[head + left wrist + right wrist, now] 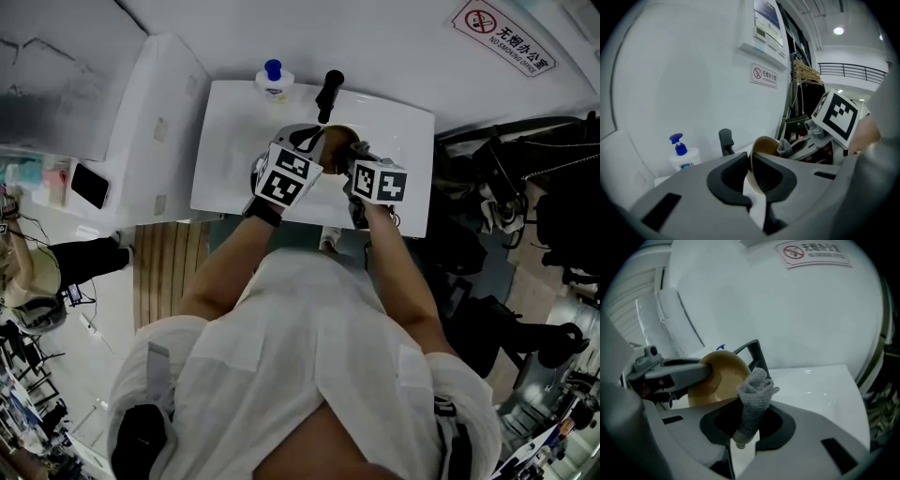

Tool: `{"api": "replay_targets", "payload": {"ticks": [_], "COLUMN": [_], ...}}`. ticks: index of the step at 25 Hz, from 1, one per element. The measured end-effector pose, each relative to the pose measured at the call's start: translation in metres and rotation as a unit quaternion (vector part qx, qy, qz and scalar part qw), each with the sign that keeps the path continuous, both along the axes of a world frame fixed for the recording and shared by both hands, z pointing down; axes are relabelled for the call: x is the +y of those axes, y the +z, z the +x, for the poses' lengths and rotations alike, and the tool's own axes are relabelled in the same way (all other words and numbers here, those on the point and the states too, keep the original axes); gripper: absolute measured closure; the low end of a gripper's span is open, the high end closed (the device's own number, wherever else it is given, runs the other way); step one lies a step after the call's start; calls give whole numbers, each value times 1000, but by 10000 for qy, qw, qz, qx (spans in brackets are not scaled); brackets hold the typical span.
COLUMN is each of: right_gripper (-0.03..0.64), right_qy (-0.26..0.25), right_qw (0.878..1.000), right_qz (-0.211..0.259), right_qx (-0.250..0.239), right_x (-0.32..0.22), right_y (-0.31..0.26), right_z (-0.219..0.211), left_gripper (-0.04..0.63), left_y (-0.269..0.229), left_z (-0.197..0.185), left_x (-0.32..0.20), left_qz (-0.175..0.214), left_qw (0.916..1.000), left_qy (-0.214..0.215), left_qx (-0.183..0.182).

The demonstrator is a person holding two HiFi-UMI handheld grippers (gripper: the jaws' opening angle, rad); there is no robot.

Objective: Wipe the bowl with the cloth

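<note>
Head view: we note the tan bowl (335,141) held up above the white sink (230,141), just in front of the black faucet (328,94). A soap bottle (273,77) with a blue pump stands at the sink's back edge, left of the faucet.

Left gripper view: the left gripper (751,163) has its jaws pressed together on the bowl's rim, one pad on the inside wall and one on the outside. The bowl is tipped up on edge, its hollow turned toward the other tool.

Right gripper view: the right gripper (748,423) pinches a grey knitted cloth (754,397) by its lower end. The cloth stands up from the jaws as a bunched roll. Its top end lies at the bowl's rim, on the side opposite the left gripper's hold. We cannot tell whether it presses on the inner wall. A no-smoking sign (813,251) hangs on the wall above.
</note>
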State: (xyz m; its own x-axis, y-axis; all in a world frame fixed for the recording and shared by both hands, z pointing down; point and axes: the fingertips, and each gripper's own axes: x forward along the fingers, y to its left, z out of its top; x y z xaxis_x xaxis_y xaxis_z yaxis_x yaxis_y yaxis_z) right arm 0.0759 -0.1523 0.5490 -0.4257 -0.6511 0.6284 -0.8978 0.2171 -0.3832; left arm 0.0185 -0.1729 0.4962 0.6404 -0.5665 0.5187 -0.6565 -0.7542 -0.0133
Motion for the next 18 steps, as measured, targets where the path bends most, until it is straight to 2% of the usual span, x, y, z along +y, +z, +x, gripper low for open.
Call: {"api": "replay_targets", "payload": {"ticks": [4,7,9,13,16,17,18], "right_gripper": [525,541,545,546,551,552,555], "right_qy": [-604,-1076,-1721,-2786,-3111,-3129,-3058], "right_qw": [9957,9868,9708,9258,9014,8972,8981], "right_qz": [116,156,215,372,510,525,513], "right_qx": [696,1201,1659,2529,2969,3071,3118], "right_x": [2,4,7,16,15,14,11], "right_y": [-1,1,3,5,4,4,3], "right_z": [2,2,-3,-12,-14,-15,-14], "left_gripper": [563,563,563,561,554,550,545], "left_y": [0,8,14,22,23,23,22], "left_z": [10,18,25,37,42,44,46], "left_x": [4,14,25,37,42,43,43], "left_qz": [-65,-148,-170,-158,-148,-128,-75], "left_qw": [9964,9876,9756,9525,9427,9404,9397], "left_qy": [701,1313,1865,2662,2984,3057,3085], "left_qx": [-478,-851,-1146,-1470,-1486,-1481,-1475]}}
